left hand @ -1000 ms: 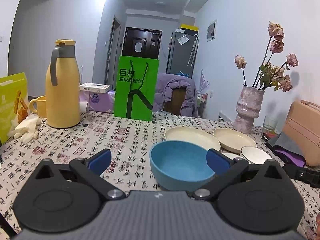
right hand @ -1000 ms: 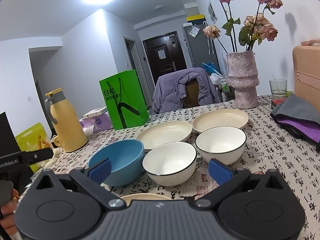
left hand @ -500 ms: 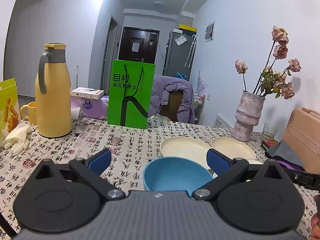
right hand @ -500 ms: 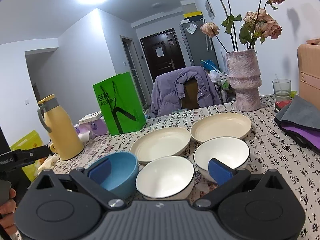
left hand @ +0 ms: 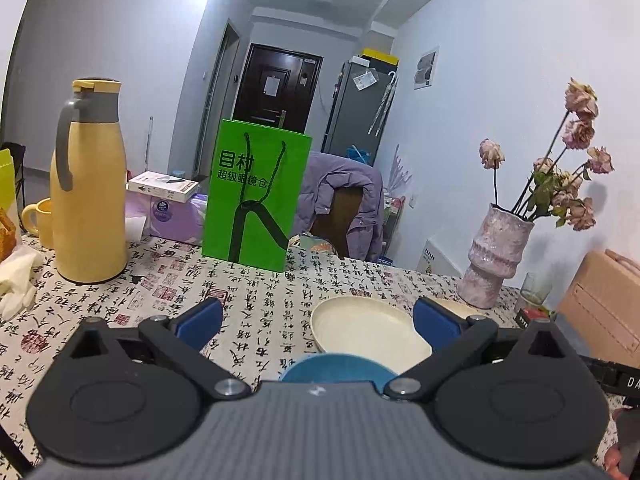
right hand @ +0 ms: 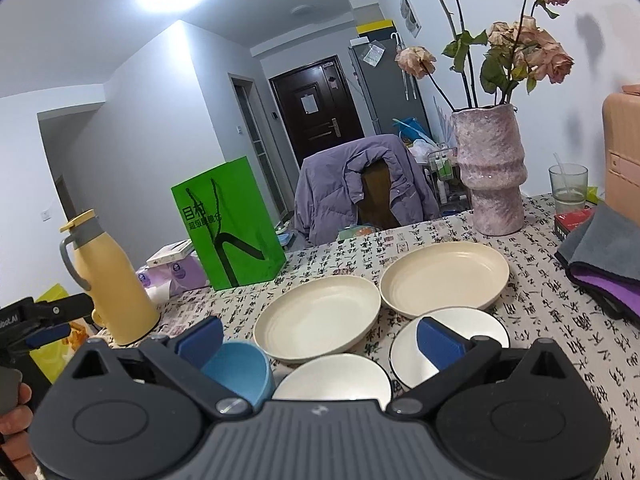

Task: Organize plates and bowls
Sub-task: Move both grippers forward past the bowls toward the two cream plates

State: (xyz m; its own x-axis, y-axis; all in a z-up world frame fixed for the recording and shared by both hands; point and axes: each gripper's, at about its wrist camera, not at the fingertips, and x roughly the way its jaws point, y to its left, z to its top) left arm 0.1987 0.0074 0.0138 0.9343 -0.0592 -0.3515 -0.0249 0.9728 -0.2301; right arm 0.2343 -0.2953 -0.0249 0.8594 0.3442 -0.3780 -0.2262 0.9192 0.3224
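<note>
Two tools, my left tool (left hand: 316, 322) and right tool (right hand: 318, 338), both gape wide with nothing held. On the surface (right hand: 532, 320) sit the blue bowl (right hand: 240, 368), two white bowls, near (right hand: 332, 376) and far (right hand: 452, 344), and two cream plates (right hand: 316, 316) (right hand: 444, 276) just behind. I judge gathering is only starting; next, my left tool should drop onto the blue bowl's rim, which lies below it.

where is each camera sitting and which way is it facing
Left wrist: on the left claw, low over the table, facing the green bag; open blue fingers show.
Right wrist: on the right claw, above the white bowls, facing the chair; a hand shows at left.
Shared: blue bowl, cream plates, yellow flask, vase.
</note>
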